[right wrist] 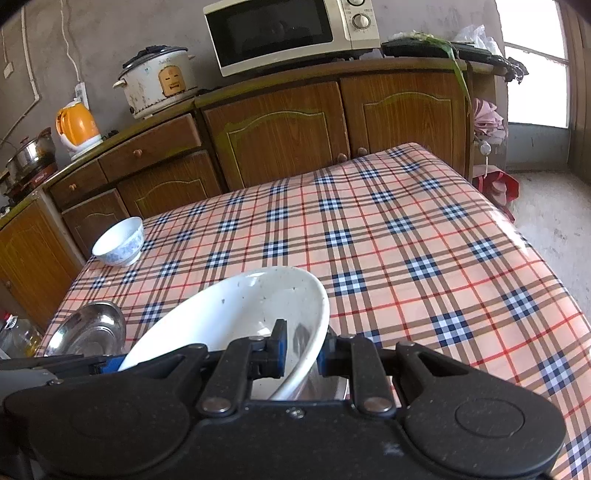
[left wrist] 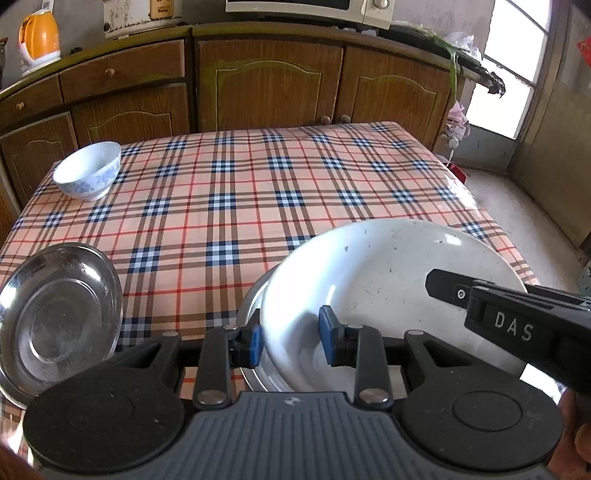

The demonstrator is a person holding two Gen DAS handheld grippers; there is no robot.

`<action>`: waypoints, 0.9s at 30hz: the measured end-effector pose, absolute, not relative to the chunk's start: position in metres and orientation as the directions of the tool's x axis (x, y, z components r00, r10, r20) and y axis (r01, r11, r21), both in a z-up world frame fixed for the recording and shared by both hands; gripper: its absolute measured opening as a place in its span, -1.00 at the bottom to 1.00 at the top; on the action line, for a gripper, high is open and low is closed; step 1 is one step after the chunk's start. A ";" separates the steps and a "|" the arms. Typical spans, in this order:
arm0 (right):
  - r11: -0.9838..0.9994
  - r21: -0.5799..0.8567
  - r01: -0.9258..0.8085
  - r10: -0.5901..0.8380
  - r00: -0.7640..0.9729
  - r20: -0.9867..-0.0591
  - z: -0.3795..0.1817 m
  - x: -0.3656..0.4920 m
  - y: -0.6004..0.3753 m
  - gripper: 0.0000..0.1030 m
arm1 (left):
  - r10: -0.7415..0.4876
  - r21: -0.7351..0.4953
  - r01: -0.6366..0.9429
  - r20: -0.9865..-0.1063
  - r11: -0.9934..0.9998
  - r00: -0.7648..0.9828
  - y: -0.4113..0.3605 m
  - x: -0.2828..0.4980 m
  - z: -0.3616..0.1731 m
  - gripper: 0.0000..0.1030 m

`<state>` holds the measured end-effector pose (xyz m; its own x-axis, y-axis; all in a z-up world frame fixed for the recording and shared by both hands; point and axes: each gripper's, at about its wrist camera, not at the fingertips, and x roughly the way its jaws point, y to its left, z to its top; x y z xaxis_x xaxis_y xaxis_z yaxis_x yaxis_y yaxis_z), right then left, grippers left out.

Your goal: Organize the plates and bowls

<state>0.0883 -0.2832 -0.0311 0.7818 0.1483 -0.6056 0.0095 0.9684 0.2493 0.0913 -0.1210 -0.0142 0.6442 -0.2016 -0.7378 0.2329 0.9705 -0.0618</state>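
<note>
- Left wrist view: a kitchen with wooden cabinets (left wrist: 266, 88) behind a table under a checked tablecloth (left wrist: 258, 192); an orange kettle (left wrist: 38, 37) stands on the counter, far off to the left.
- The left gripper (left wrist: 291, 338) has its blue pads clamped on the near rim of a white plate (left wrist: 388, 266), one pad outside the rim, one inside; the plate tilts up and away from the fingers.
- A metal rim (left wrist: 248, 302) shows just beneath the white plate, beside the left pad.
- A steel plate (left wrist: 59, 321) lies to the left of these fingers, apart from them; a white-and-blue bowl (left wrist: 88, 170) stands far ahead on the left.
- The right gripper (left wrist: 517, 317) reaches in from the right over the white plate's edge.
- Right wrist view: the same table and cabinets, with a microwave (right wrist: 291, 33) and rice cooker (right wrist: 157, 81) on top.
- The right gripper (right wrist: 301, 349) is closed on the white plate's (right wrist: 236, 306) rim, a pad on each face.
- The steel plate (right wrist: 88, 328) sits left of the fingers, the bowl (right wrist: 120, 240) well ahead on the left.
</note>
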 end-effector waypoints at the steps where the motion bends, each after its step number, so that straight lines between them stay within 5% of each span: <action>1: 0.968 0.250 0.010 0.149 0.780 -0.608 -0.032 0.089 -0.283 -0.59 | -0.200 -0.061 0.232 -0.740 0.971 0.643 -0.121 0.092 -0.015 -0.40; 27: 0.959 0.284 -0.006 0.196 0.738 -0.646 -0.072 0.109 -0.276 -0.59 | -0.146 -0.024 0.204 -0.780 0.979 0.608 -0.115 0.105 -0.039 -0.40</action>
<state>0.1092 -0.2764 -0.0716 0.7381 0.1962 -0.6456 -0.0064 0.9588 0.2840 0.1054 -0.1147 -0.0393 0.6085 -0.1462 -0.7800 0.2041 0.9786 -0.0243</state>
